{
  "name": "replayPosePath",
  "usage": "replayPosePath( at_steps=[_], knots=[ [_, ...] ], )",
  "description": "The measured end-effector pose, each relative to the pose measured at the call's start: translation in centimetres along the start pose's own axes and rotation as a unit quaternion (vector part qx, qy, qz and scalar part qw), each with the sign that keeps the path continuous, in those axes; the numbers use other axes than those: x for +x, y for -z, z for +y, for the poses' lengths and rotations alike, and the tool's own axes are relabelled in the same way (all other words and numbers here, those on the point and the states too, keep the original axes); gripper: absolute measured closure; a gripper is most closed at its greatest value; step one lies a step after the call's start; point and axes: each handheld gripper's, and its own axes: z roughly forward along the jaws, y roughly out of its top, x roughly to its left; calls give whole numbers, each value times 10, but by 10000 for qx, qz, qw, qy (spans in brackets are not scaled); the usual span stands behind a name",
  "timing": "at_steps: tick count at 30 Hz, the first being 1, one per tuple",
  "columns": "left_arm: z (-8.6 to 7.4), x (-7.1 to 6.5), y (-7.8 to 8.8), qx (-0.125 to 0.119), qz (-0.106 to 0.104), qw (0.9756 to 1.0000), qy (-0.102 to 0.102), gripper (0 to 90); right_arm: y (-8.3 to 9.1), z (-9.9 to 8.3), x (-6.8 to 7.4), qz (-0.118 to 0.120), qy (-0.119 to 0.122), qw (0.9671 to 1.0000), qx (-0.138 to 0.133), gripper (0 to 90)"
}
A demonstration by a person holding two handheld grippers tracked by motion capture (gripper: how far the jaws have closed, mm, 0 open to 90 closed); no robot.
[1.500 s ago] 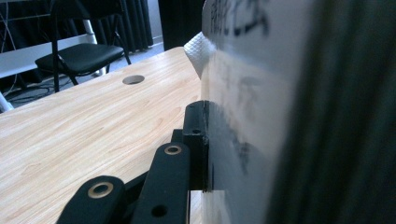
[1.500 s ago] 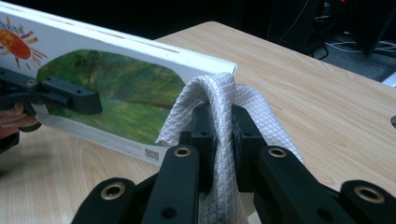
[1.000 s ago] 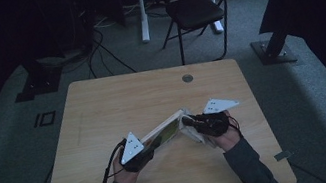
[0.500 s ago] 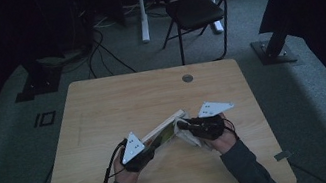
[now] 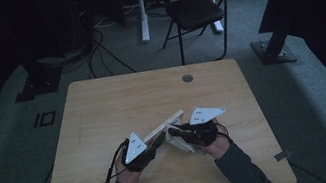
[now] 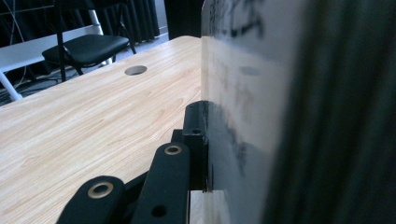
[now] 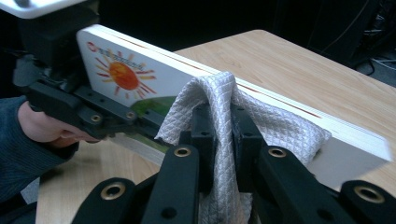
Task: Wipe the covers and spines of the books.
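A white board book [image 5: 166,124] with a sun picture [image 7: 123,74] is held tilted above the wooden table [image 5: 151,93]. My left gripper [image 5: 152,145] is shut on the book's near end, and its black jaw [image 6: 196,135] presses against the cover [image 6: 243,93]. My right gripper [image 5: 173,132] is shut on a grey quilted cloth [image 7: 219,93]. The cloth [image 5: 180,144] is draped over the book's upper edge, right beside the left gripper [image 7: 70,102]. A sleeved hand [image 7: 42,126] holds the left gripper.
A round cable hole [image 5: 187,78] sits near the table's far edge. A black folding chair [image 5: 201,3] stands behind the table, with cables and stand bases [image 5: 37,83] on the floor. Bare tabletop stretches to the far left and right.
My right gripper has slid leftward along the book with the cloth, closer to the left gripper. The left gripper and the book have stayed where they were.
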Motion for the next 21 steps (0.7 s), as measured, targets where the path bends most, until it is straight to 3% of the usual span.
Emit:
replayPosePath(
  at_steps=[7, 21],
  knots=[
    [0, -1, -1, -11, 11, 10000, 25, 781, -3, 5, 10, 127, 108, 9999, -24, 826],
    [-1, -5, -6, 61, -25, 10000, 0, 780, -12, 16, 38, 658, 353, 9971, -120, 826]
  ],
)
